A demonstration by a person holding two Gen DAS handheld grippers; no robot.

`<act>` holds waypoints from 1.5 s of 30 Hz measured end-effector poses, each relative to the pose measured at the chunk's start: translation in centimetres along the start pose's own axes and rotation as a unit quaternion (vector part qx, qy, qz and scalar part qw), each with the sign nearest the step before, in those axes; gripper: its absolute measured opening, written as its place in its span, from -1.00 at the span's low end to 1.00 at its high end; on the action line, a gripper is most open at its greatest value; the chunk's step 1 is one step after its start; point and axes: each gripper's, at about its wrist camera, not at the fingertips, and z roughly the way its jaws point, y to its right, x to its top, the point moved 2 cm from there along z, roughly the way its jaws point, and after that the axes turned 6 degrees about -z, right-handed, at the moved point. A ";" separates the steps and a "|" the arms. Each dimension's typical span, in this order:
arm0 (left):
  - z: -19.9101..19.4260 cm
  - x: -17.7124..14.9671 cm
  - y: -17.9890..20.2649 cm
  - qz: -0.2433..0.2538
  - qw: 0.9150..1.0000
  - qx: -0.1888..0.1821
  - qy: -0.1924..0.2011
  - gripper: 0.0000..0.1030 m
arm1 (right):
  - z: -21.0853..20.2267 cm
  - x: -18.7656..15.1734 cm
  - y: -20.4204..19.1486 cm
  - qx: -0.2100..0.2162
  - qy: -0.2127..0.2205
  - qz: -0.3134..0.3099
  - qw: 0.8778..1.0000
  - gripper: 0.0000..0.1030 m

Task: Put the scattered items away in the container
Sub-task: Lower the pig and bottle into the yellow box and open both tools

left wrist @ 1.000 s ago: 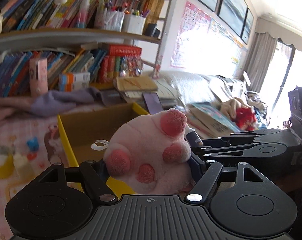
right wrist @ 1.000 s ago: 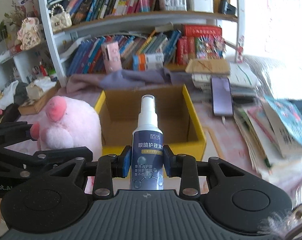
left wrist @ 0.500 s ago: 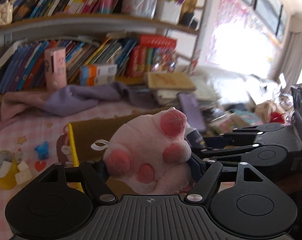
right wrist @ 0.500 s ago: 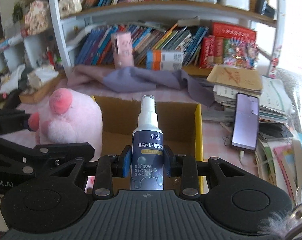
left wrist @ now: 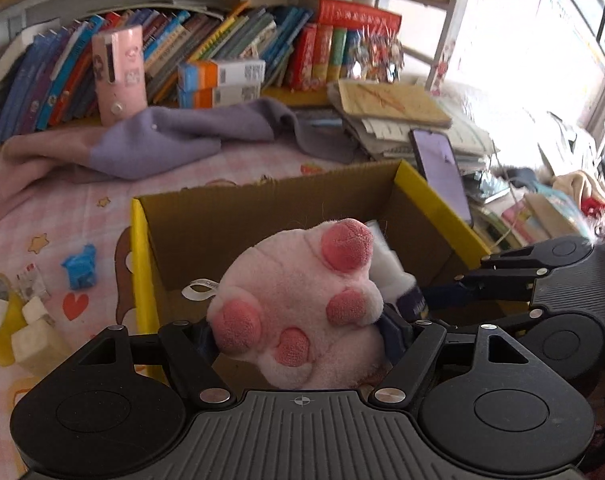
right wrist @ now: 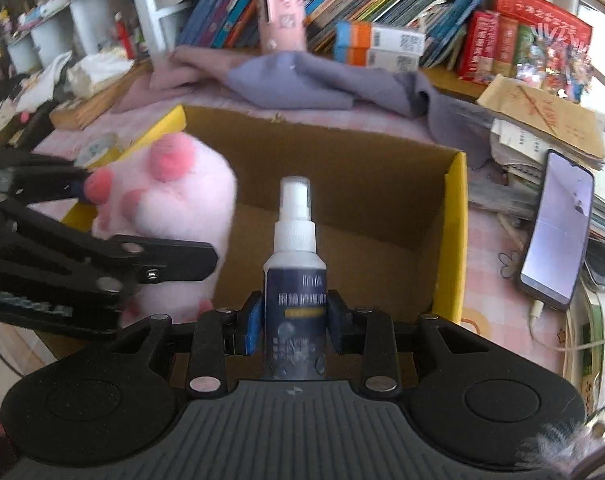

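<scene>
Above the open cardboard box (right wrist: 342, 216): my left gripper (left wrist: 298, 332) clamps the pink plush paw (left wrist: 302, 312), my right gripper (right wrist: 294, 322) the spray bottle (right wrist: 294, 280); crowded together, one may likely knock the other's load outside the yellow rim.

A pink plush paw (left wrist: 302, 312) with darker pink pads hung over the open cardboard box (left wrist: 262, 216), yellow outside. Beside it a dark-labelled, white-capped spray bottle (right wrist: 294, 280) stood upright above the box too.
</scene>
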 end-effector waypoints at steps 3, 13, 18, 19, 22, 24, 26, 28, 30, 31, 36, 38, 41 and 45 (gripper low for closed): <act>0.9 -0.2 0.5 0.008 1.000 0.004 -0.012 0.49 | 0.5 -0.2 -0.3 -0.005 -0.011 -0.023 1.000 -0.40; 1.5 -0.4 1.2 0.031 0.999 0.024 -0.023 0.54 | 1.1 -0.4 -0.1 0.000 -0.029 -0.041 0.999 -0.40; 1.5 -0.3 1.1 0.030 0.999 0.040 -0.019 0.60 | 1.1 -0.4 -0.2 0.000 -0.029 -0.042 0.999 -0.40; 1.4 -0.3 1.0 0.029 0.998 0.044 -0.016 0.62 | 1.1 -0.4 -0.1 0.001 -0.028 -0.041 0.999 -0.40; 1.2 -0.3 0.8 0.018 0.999 0.047 -0.010 0.69 | 0.8 -0.3 -0.1 0.000 -0.017 -0.036 0.999 -0.36; 0.9 -0.3 0.7 0.013 0.999 0.047 -0.007 0.70 | 0.8 -0.2 -0.1 0.000 -0.013 -0.034 0.999 -0.33; 0.6 -0.3 0.8 0.011 0.999 0.049 -0.003 0.70 | 0.5 -0.2 0.0 -0.001 -0.006 -0.031 0.999 -0.29; 0.3 -0.3 0.7 0.007 0.999 0.049 0.003 0.70 | 0.2 -0.1 0.0 -0.004 0.005 -0.028 1.000 -0.24; -0.2 -0.3 0.7 0.001 0.999 0.047 0.011 0.70 | -0.2 -0.1 0.0 -0.006 0.016 -0.024 1.000 -0.20; -0.4 -0.2 0.8 0.000 0.999 0.047 0.014 0.70 | -0.4 -0.1 0.0 -0.006 0.020 -0.023 1.000 -0.20; -1.5 -0.3 1.1 -0.004 0.998 0.046 0.029 0.70 | -1.3 -0.1 -0.2 -0.008 0.038 -0.023 0.999 -0.20; -2.0 -0.4 1.2 -0.009 0.998 0.045 0.035 0.70 | -1.7 0.0 -0.3 -0.008 0.045 -0.024 0.999 -0.20; -2.8 -0.5 1.2 -0.011 0.998 0.044 0.043 0.70 | -2.4 -0.1 -0.6 -0.009 0.056 -0.025 0.998 -0.20; -4.0 -0.6 1.3 -0.017 0.997 0.043 0.058 0.70 | -3.2 -0.1 -1.0 -0.019 0.071 -0.021 0.997 -0.20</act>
